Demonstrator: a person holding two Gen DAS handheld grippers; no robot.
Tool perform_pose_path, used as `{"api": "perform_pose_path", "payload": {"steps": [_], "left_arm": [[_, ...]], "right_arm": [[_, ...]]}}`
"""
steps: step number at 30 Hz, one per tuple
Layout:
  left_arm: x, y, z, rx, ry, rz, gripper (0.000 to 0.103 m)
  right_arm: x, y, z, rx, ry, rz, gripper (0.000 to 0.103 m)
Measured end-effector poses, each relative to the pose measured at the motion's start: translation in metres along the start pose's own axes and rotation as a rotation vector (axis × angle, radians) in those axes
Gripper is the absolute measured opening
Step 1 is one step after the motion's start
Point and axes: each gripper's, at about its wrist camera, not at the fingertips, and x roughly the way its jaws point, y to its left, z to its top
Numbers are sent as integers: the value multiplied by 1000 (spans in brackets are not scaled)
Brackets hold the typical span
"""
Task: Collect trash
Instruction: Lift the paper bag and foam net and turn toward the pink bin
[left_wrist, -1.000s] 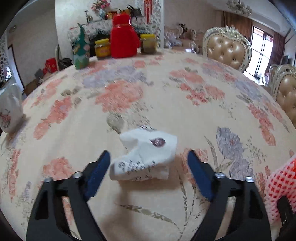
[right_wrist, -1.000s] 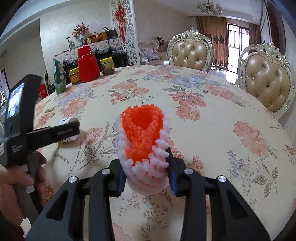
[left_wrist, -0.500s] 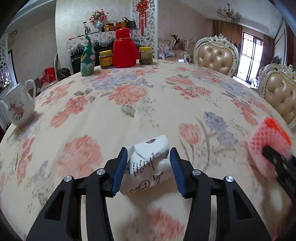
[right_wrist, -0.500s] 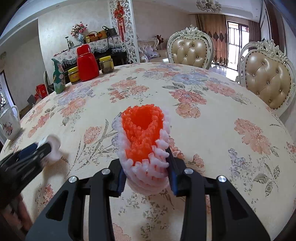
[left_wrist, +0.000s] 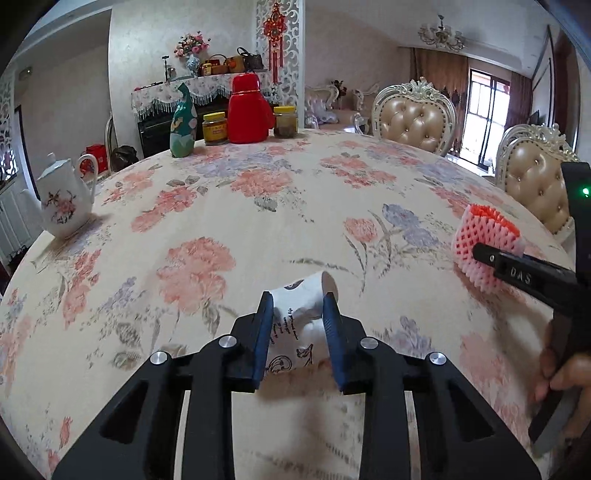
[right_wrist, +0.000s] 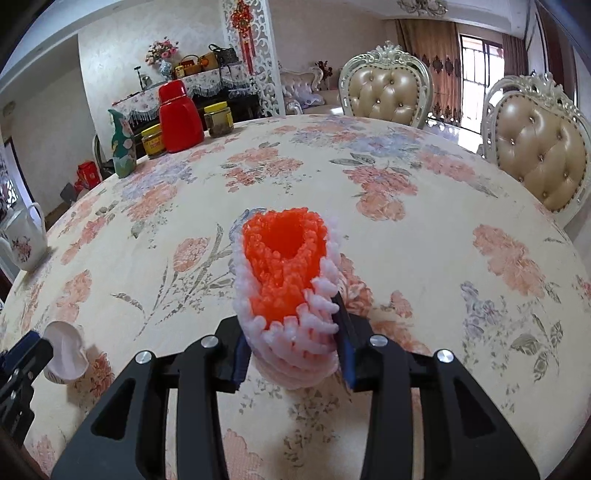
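The left hand-held gripper (left_wrist: 298, 314) pinches a crumpled white printed paper cup (left_wrist: 295, 325) just above the floral-clothed surface (left_wrist: 258, 206); the right hand-held gripper (right_wrist: 291, 343) squeezes an orange-and-white foam fruit net (right_wrist: 286, 280). Both items are soft, so either could slip free when carried.

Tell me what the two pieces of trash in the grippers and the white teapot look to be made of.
Printed cup, in the left gripper: likely thin paper, matte white with dark print, squashed between the fingers.
Net sleeve, in the right gripper: seemingly soft foam mesh, orange inside, pale pink outside, nubby and squeezed.
Teapot: probably glazed ceramic, glossy white with a floral motif.
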Motion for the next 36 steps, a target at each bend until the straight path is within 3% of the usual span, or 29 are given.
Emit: {"api": "perform_pose_path", "payload": {"steps": [8, 9, 10, 12, 20, 25, 36], "left_arm": [[-2, 3, -9, 10, 41, -43, 33], [1, 3, -9, 4, 50, -52, 40], [2, 4, -10, -10, 54, -56, 66], [1, 6, -10, -27, 34, -64, 88], [15, 1, -8, -16, 74, -67, 88], [23, -1, -9, -19, 121, -109, 53], [-6, -11, -21, 28, 67, -89, 43]], "right_arm": [[-6, -5, -5, 5, 3, 5, 39], [-7, -5, -6, 5, 1, 8, 39], [-10, -5, -7, 4, -6, 14, 39], [-13, -6, -9, 3, -10, 23, 39], [-35, -16, -25, 13, -17, 59, 39], [-47, -17, -34, 7, -20, 78, 39], [-73, -9, -55, -23, -23, 117, 39]]}}
